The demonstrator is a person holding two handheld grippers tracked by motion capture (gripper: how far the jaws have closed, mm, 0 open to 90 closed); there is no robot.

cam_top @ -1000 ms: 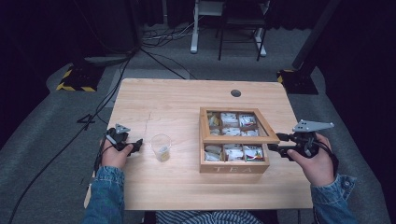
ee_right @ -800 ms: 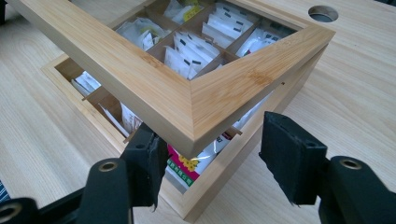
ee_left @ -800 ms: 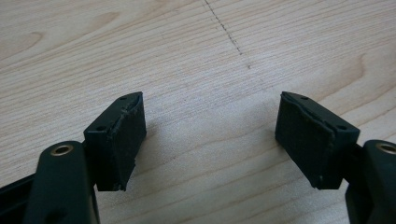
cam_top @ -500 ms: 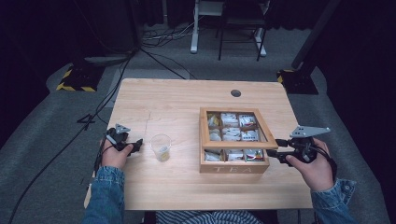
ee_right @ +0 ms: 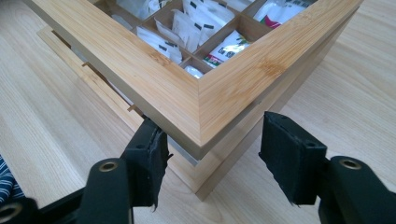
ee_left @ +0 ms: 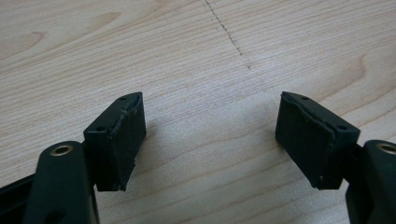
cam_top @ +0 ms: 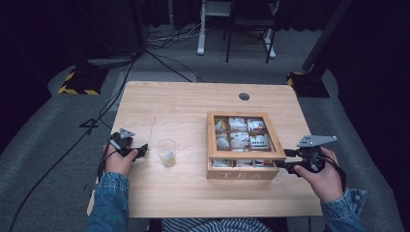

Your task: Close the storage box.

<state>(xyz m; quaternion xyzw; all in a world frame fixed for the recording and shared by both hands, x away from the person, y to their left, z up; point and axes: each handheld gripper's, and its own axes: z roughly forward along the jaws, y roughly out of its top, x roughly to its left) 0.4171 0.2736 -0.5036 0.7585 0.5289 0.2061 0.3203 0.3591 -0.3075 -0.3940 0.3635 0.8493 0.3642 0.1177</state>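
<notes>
Desk [cam_top: 183, 106]: pale wood, with a round cable hole [cam_top: 244, 96] near the far edge.
Tea box [cam_top: 241, 175]: wooden, lettered TEA on the front wall, on the right half of the desk, near the front edge.
Lid [cam_top: 244, 155]: a wooden frame tilted over the box, with its front rail raised above the front wall. A narrow gap shows at the near right corner in the right gripper view [ee_right: 140, 70].
Tea bags [cam_top: 238, 140]: white and coloured sachets standing in the box's square compartments, seen through the lid's frame. One more row shows under the raised front rail.
Right gripper [cam_top: 288, 160]: level, at the front right corner of the lid, held in the right hand [cam_top: 324, 176].
Right gripper's grip [ee_right: 212, 144]: closed about the lid's corner, which sits between the two jaws. One pad [ee_right: 152, 154] presses against the front rail. Contact of the other pad hard to tell.
Left gripper [cam_top: 143, 150]: resting low on the left part of the desk, held in the left hand [cam_top: 118, 162] and pointing toward the cup.
Left gripper's jaws [ee_left: 210, 135]: spread wide, nothing but bare desk between them.
Cup [cam_top: 167, 152]: clear plastic, upright, just beside the left gripper's tips and well apart from the tea box. Something pale yellow at the bottom.
Sleeves: blue denim on both forearms, coming in from the bottom edge of the high view.
</notes>
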